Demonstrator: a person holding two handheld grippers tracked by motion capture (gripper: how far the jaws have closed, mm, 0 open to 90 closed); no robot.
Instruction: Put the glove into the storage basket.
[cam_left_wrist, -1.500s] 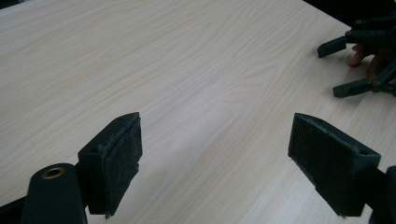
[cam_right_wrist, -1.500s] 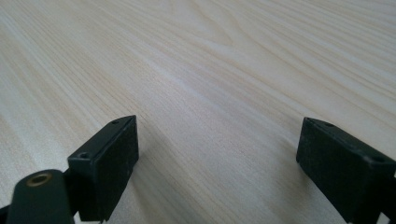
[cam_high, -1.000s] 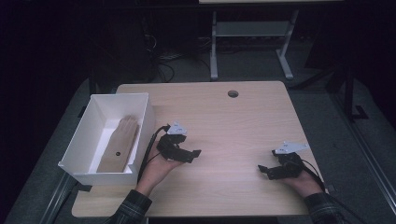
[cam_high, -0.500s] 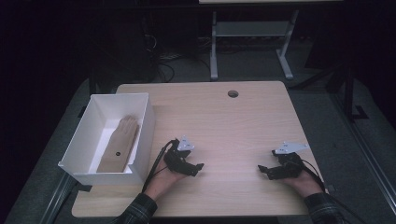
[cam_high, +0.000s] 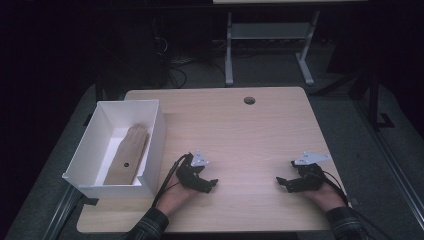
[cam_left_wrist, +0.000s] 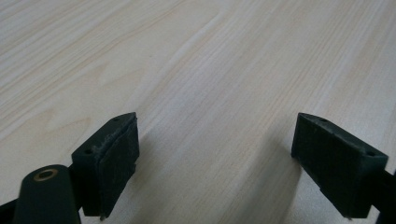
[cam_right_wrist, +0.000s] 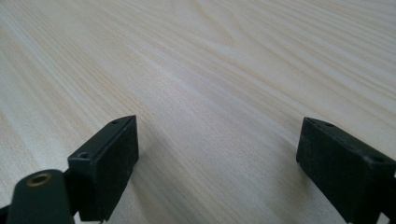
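Left gripper: rests low on the table, near its front edge, just right of the box; its jaws point right, toward the other gripper.
Left jaws: spread wide in the left gripper view, with bare wood between them and nothing pinched.
Right gripper: rests low on the table at the front right, well apart from the left one; its jaws point left.
Right jaws: spread wide in the right gripper view, bare wood grain between them, holding nothing.
Hands: the left hand and the right hand come in from the bottom edge, each around its gripper, dark sleeves at the wrists.
Box: white, open on top, stands at the table's left edge, hanging partly past it.
Wooden hand: lies flat inside the box, fingers pointing away from the person, wrist end toward the front wall; a small dark spot shows on it.
Hole: small, dark and round, near the table's far edge.
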